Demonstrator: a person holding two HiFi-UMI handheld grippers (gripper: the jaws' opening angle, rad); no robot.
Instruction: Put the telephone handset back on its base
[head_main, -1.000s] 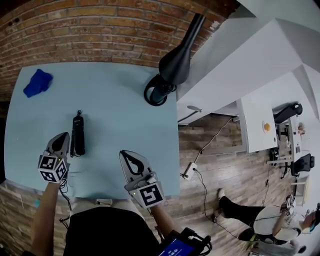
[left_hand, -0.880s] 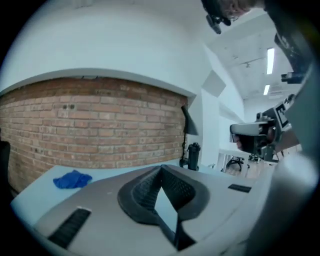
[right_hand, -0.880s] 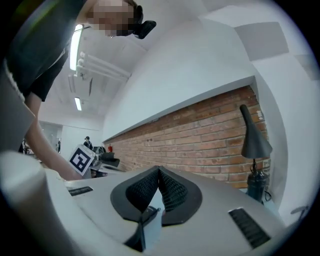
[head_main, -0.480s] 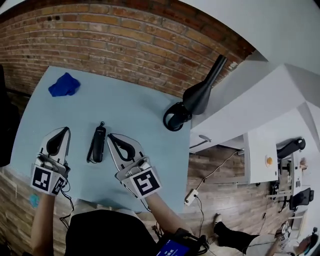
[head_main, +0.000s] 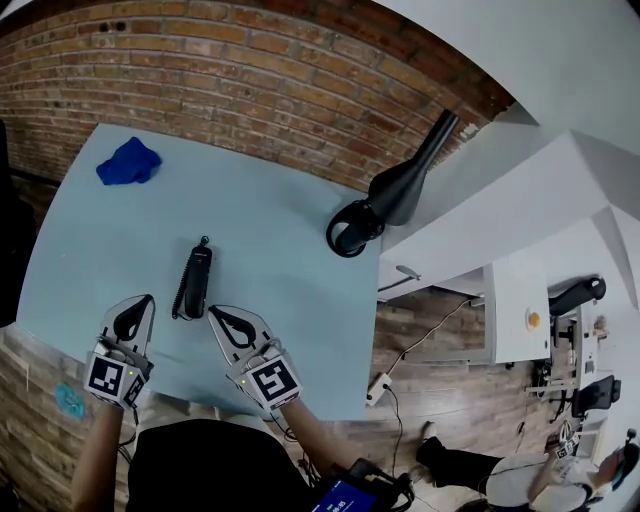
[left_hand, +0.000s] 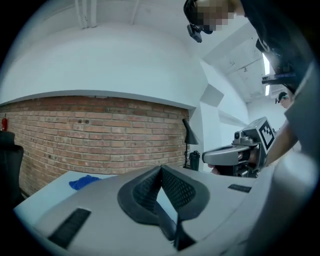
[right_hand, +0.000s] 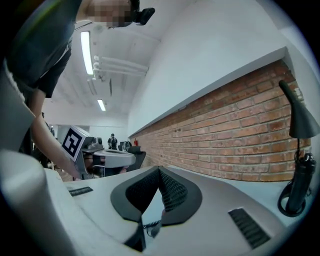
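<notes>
The black telephone (head_main: 195, 277) lies on the light blue table (head_main: 290, 260), its coiled cord (head_main: 179, 306) trailing at its near left side. It is too small to tell the handset from the base. My left gripper (head_main: 147, 300) is shut and empty, near the table's front edge and left of the phone's near end. My right gripper (head_main: 213, 313) is also shut and empty, just right of that end. Neither touches the phone. In the left gripper view the left gripper (left_hand: 161, 169) has its pads together. In the right gripper view a bit of cord (right_hand: 150, 226) shows below the right gripper (right_hand: 159, 171).
A blue cloth (head_main: 128, 162) lies at the table's far left corner. A black desk lamp (head_main: 388, 196) stands at the far right corner. A brick wall (head_main: 250, 70) runs behind the table. A power strip (head_main: 378, 385) and cables lie on the wooden floor to the right.
Both grippers have drawn back from beside the phone toward the table's front edge. The phone has stayed where it was.
</notes>
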